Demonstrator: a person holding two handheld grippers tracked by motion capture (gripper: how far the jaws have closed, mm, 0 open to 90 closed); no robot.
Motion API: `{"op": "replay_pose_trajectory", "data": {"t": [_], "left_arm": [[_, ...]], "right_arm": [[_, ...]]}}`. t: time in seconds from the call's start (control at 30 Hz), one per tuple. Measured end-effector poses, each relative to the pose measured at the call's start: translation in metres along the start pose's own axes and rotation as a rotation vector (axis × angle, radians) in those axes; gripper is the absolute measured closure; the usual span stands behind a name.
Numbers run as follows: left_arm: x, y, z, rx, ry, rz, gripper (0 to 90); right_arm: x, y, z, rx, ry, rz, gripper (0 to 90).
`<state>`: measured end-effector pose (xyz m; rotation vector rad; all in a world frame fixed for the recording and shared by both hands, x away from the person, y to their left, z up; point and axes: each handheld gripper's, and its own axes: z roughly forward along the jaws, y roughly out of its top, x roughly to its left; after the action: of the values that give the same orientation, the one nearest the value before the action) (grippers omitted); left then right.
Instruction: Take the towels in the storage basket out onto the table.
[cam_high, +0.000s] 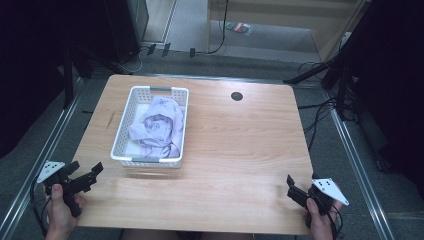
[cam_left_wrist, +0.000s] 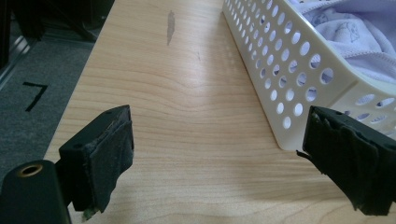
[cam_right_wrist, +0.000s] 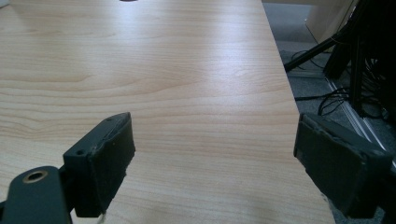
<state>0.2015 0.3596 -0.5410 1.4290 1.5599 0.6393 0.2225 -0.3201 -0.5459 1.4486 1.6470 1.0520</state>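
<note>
Cloth (cam_high: 159, 126) lay bunched in the basket (cam_high: 123, 126), pale lilac, heaped against the far wall and spilling toward the near one. The left gripper (cam_high: 88, 172) hung just off the basket's near left corner, jaws spread wide with nothing between them; in the left gripper view the basket's perforated side (cam_left_wrist: 280, 65) ran up the right, close to one pad. The right gripper (cam_high: 292, 187) sat well apart from the basket, at the table's (cam_high: 240, 150) near right edge, jaws equally wide and empty.

Judged from this, the step was the reach for the cloth. To do it well, the left gripper would have had to rise over the basket's rim rather than push through the side, then come down on a raised fold near the basket's middle, where fabric stood clear of the plastic. A deep bite on a ridge would hold better than a pinch at a loose edge. The light basket could slide or lift with the cloth.
</note>
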Motion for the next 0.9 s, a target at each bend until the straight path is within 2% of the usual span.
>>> {"op": "replay_pose_trajectory", "data": {"t": [0.17, 0.23, 0.27, 0.4, 0.47, 0.53, 0.63, 0.73, 0.9], "left_arm": [[-0.003, 0.003, -0.002, 0.006, 0.024, 0.012, 8.0], [-0.008, 0.006, -0.004, 0.002, 0.021, 0.024, 7.4], [-0.011, 0.009, -0.005, 0.003, 0.032, 0.032, 7.4], [-0.019, 0.018, -0.012, 0.002, 0.001, 0.026, 3.7], [-0.023, 0.022, -0.014, 0.012, 0.031, 0.048, 3.2], [-0.026, 0.026, -0.016, 0.006, 0.038, 0.055, 3.1], [-0.031, 0.032, -0.019, -0.002, 0.034, 0.049, 2.4], [-0.039, 0.039, -0.018, 0.002, 0.013, 0.056, 2.5], [-0.059, 0.057, -0.008, 0.036, -0.002, 0.1, 2.5]], "right_arm": [[0.0, 0.0, 0.0, 0.0, 0.001, 0.006, 12.5], [0.0, 0.0, 0.0, 0.0, 0.0, 0.0, 12.5], [0.0, 0.0, 0.0, 0.0, 0.0, 0.0, 12.5], [0.001, 0.0, 0.0, 0.003, -0.001, -0.003, 12.5], [0.001, 0.0, 0.0, 0.003, -0.002, -0.002, 12.6], [0.001, 0.0, 0.0, 0.003, -0.001, -0.003, 12.5], [0.001, 0.0, 0.0, 0.003, 0.0, -0.012, 12.6], [0.002, 0.0, 0.0, 0.004, -0.001, -0.014, 12.6], [0.002, 0.0, 0.0, 0.003, -0.002, -0.015, 12.6]]}}
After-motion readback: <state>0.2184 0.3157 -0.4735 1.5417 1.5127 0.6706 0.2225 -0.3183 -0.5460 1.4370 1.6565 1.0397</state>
